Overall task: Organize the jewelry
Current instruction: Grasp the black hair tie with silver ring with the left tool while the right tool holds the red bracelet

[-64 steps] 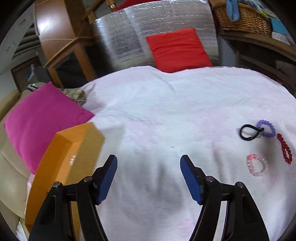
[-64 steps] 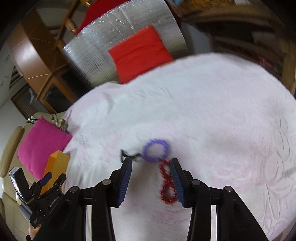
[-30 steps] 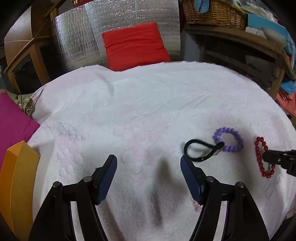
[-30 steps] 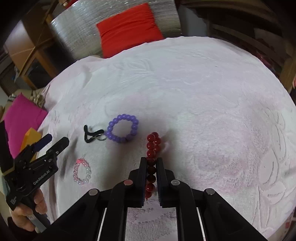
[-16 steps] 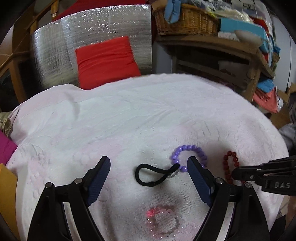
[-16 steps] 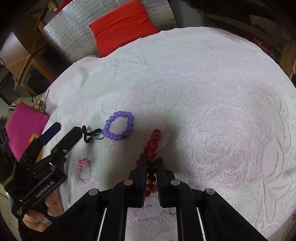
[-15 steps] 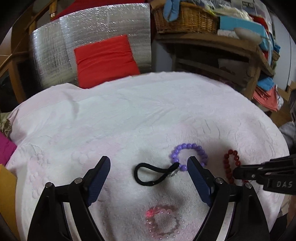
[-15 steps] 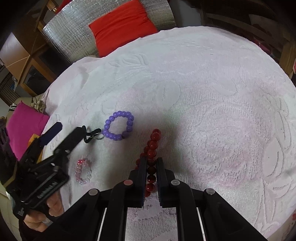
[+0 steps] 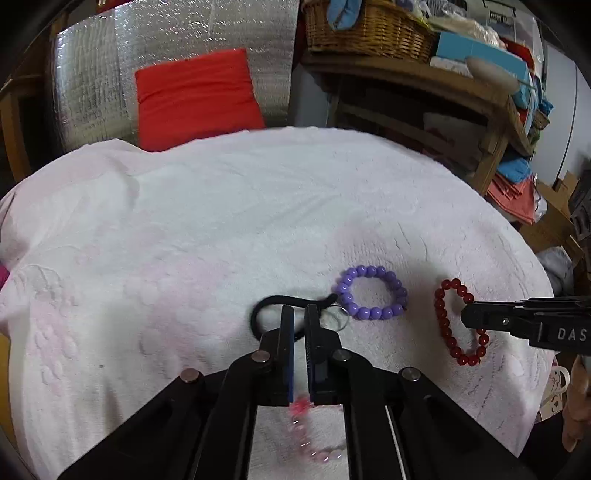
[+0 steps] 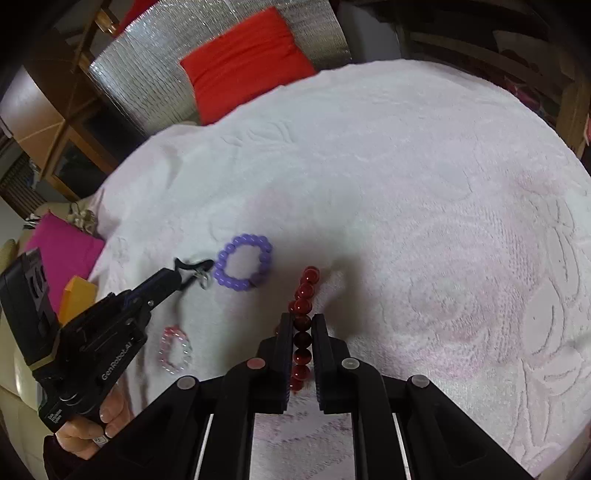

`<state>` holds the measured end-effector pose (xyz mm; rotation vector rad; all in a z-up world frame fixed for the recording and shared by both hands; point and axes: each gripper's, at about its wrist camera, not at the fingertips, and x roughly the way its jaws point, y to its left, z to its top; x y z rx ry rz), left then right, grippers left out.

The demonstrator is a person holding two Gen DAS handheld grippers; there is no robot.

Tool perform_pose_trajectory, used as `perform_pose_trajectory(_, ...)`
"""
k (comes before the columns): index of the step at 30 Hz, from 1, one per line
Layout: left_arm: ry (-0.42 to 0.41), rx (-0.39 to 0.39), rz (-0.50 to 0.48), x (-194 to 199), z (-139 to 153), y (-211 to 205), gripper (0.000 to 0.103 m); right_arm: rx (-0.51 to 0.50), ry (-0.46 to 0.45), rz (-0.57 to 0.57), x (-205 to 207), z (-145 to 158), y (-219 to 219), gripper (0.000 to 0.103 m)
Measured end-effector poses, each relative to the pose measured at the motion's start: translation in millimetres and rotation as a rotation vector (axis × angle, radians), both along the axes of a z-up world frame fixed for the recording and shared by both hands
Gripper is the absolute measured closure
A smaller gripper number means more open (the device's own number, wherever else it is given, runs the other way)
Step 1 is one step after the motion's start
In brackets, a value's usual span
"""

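Four pieces lie on the white embossed cloth point(image 9: 184, 221). My left gripper point(image 9: 299, 312) has its jaws shut across a black cord loop point(image 9: 258, 308) that carries a small metal ring point(image 9: 338, 320). The right wrist view shows that gripper point(image 10: 168, 278) with its tip at the cord point(image 10: 188, 266). Just right of it lies a purple bead bracelet point(image 9: 369, 314) point(image 10: 231, 283). My right gripper point(image 10: 303, 319) is shut on a red bead bracelet point(image 10: 304, 290) point(image 9: 441, 317), whose beads run between its pads. A pink bead bracelet point(image 10: 170, 330) lies nearer, partly hidden under my left gripper in its own view.
An orange box point(image 10: 75, 295) and a magenta cushion point(image 10: 62, 251) sit at the cloth's left edge. Behind are a red cushion point(image 9: 195, 96), a silver padded panel point(image 9: 92, 74) and a wooden shelf point(image 9: 424, 81) with a wicker basket point(image 9: 365, 33). A person's hand point(image 10: 92, 432) holds the left gripper.
My left gripper has swung toward the jewelry, and its jaws have gone from wide open to shut over the black cord loop. The right gripper has stayed shut on the red bracelet.
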<state>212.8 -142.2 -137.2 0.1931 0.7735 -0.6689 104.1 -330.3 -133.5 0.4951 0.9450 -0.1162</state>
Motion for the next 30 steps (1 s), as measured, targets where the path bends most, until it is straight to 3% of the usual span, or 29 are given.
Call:
perform_pose_trajectory(7,-0.009,-0.039,0.013,1,8,17,0.098,0.04,-0.011,-0.008,1,1,1,0.092)
perform_pose_trajectory(8,-0.004,-0.051,0.01,2,9,17,0.095,0.041,-0.009,-0.007,1,0,1,0.092)
perform_pose_trajectory(10,-0.005,-0.056,0.024,2,10,15,0.062,0.036,-0.003,-0.008,1,0,1,0.092)
perform_pose_trajectory(11,-0.016,-0.057,0.034,1,10,14,0.032,0.036,-0.001,-0.008,1,-1,0,0.092)
perform_pose_trajectory(12,-0.037,-0.054,0.052,0,10,10,0.022,0.037,0.002,-0.011,1,-2,-2,0.092)
perform_pose_trajectory(15,-0.03,-0.068,0.028,0,9,-2,0.022,0.044,0.006,-0.023,0,-3,-7,0.092)
perform_pose_trajectory(20,-0.004,0.011,0.068,11,-10,-16,0.022,0.062,0.009,-0.026,1,-5,-11,0.092)
perform_pose_trajectory(22,0.018,0.019,0.082,17,-16,-16,0.033,0.061,0.016,-0.02,2,-6,-10,0.092)
perform_pose_trajectory(24,0.05,0.038,0.083,22,-21,-17,0.061,0.061,0.017,-0.017,3,-6,-10,0.092)
perform_pose_trajectory(26,0.049,0.049,0.085,23,-24,-16,0.073,0.06,0.014,-0.016,3,-5,-10,0.092)
perform_pose_trajectory(27,0.047,0.051,0.08,23,-23,-15,0.09,0.061,0.011,-0.017,4,-5,-10,0.092)
perform_pose_trajectory(28,0.06,0.043,0.075,24,-23,-13,0.098,0.06,0.007,-0.017,3,-5,-10,0.092)
perform_pose_trajectory(30,0.087,0.011,0.079,26,-22,-6,0.098,0.055,-0.005,-0.015,3,-2,-8,0.092)
